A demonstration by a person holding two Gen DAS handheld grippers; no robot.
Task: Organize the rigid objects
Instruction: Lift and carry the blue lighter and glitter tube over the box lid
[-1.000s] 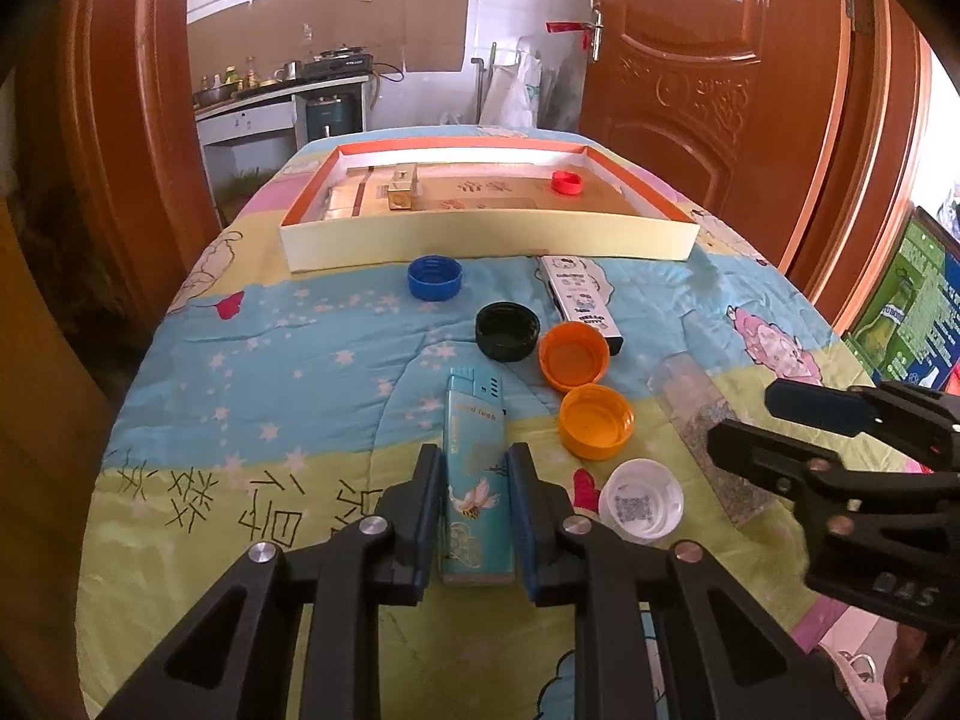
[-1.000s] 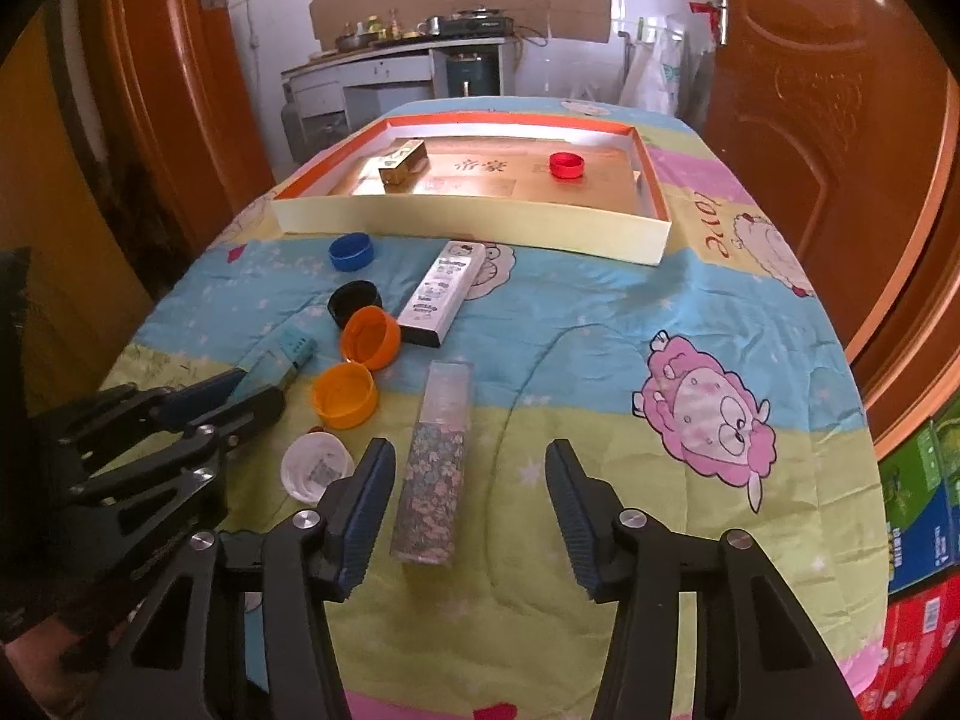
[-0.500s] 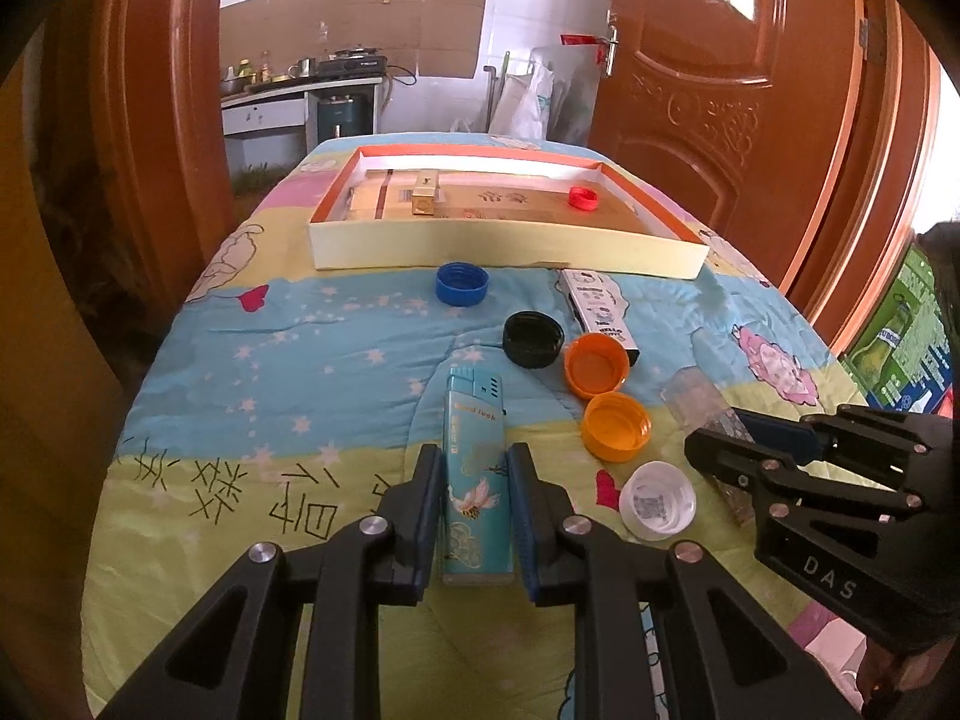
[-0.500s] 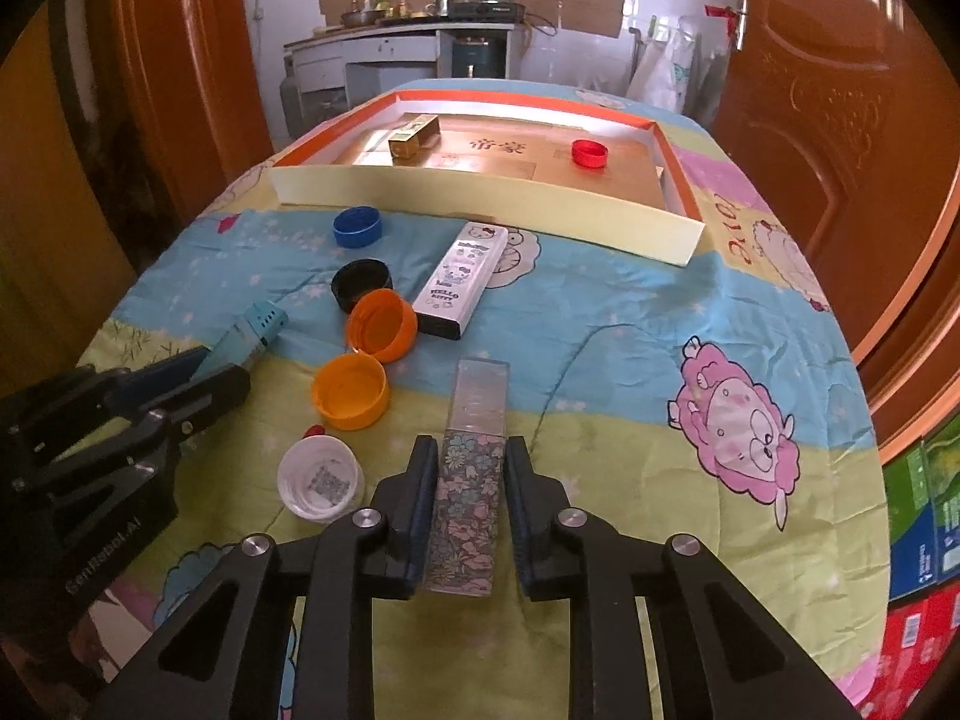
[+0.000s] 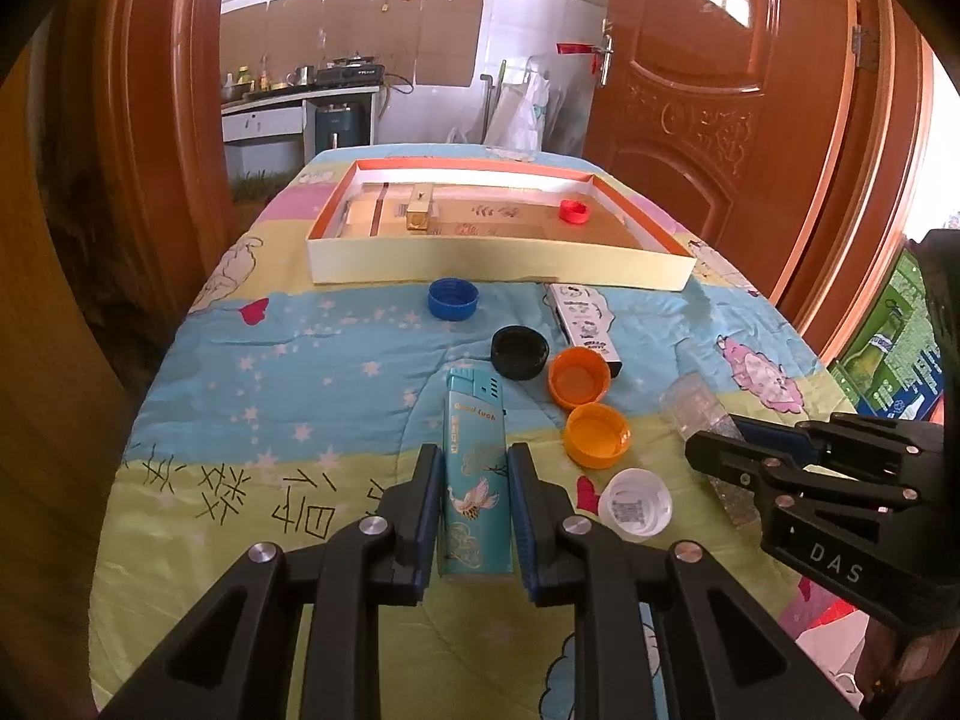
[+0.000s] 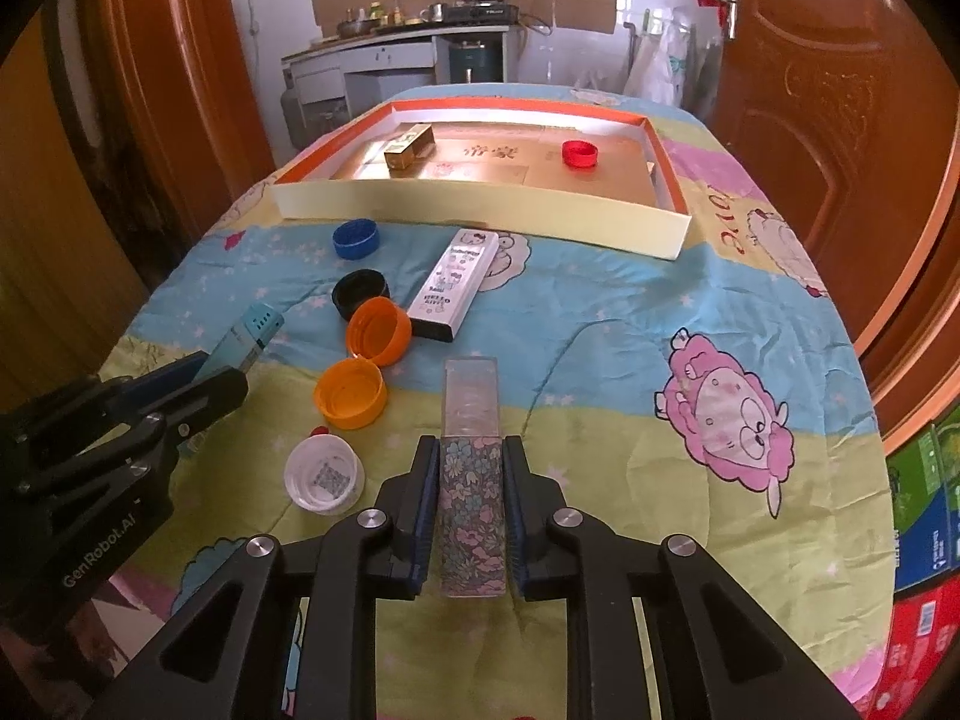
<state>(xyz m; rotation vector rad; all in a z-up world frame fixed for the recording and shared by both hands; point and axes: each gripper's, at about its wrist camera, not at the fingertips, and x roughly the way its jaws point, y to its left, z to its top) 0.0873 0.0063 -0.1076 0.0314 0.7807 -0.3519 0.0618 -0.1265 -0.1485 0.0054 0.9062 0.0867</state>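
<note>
Both jaws are closed on a thing. Those of the left gripper (image 5: 469,519) clamp the lower half of a slim teal plastic lighter with a bird print (image 5: 474,468), its cap end pointing away toward the tray. Those of the right gripper (image 6: 467,513) pinch the near, flower-patterned end of a long clear plastic box (image 6: 471,462), whose transparent far end juts out ahead. Whether either thing is lifted off the cloth or resting on it cannot be told.

Each piece looks light and stiff, so a modest squeeze should do. The smooth plastic sides could slip, and the thin clear box might flex or crack if pressed hard. Holding both by their long flat faces, as now, seems the sound choice.

Beyond the jaws, on the cartoon-print cloth covering the counter (image 6: 630,324), lie a white cap (image 6: 324,477), two orange caps (image 6: 351,391), a black cap (image 6: 359,293), a blue cap (image 6: 356,238) and a white printed carton (image 6: 454,282). Farther off stands the shallow orange-rimmed cardboard tray (image 6: 480,210), already holding a red cap (image 6: 579,154) and a small gold box (image 6: 409,147), likely the destination.
</note>
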